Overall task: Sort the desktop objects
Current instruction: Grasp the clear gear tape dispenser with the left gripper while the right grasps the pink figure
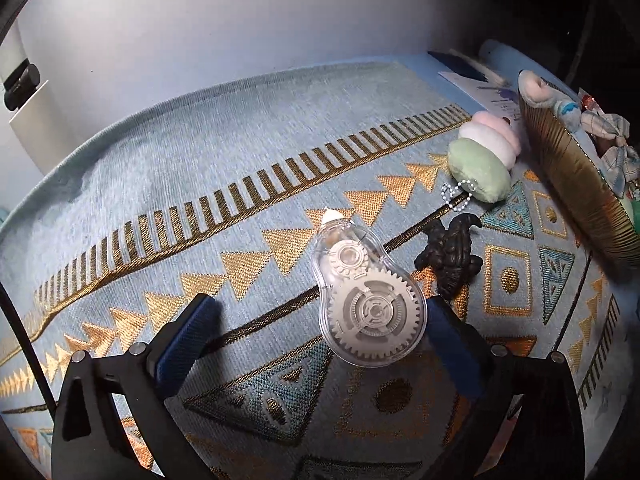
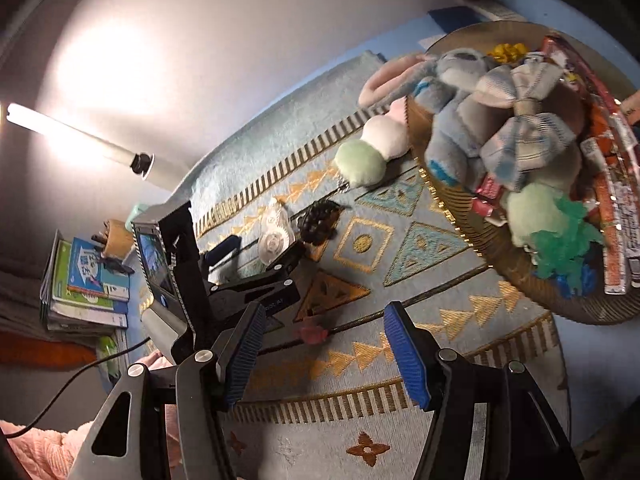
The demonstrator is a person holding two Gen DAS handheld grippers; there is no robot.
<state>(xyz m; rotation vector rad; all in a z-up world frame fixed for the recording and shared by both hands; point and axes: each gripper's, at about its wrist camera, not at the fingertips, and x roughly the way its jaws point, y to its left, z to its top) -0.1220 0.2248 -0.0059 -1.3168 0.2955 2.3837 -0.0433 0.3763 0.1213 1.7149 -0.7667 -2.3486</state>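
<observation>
A clear correction-tape dispenser [image 1: 366,296] with grey gears lies on the patterned blue cloth [image 1: 200,184]. My left gripper [image 1: 320,320] is open around it, one blue pad on each side, not touching. It also shows in the right wrist view [image 2: 274,236], with the left gripper [image 2: 260,256] at it. A dark figurine [image 1: 450,256] lies just right of it. A green, white and pink plush keychain [image 1: 482,156] lies beyond. My right gripper [image 2: 324,356] is open and empty above the cloth, near a small pink object [image 2: 311,334].
A gold-rimmed basket [image 2: 452,200] at the right holds a blue plush rabbit [image 2: 452,128], a plaid bow [image 2: 528,120], a green toy [image 2: 560,240] and wrapped snacks. Books [image 2: 88,280] stack at the left. A lamp [image 2: 80,136] lights the wall.
</observation>
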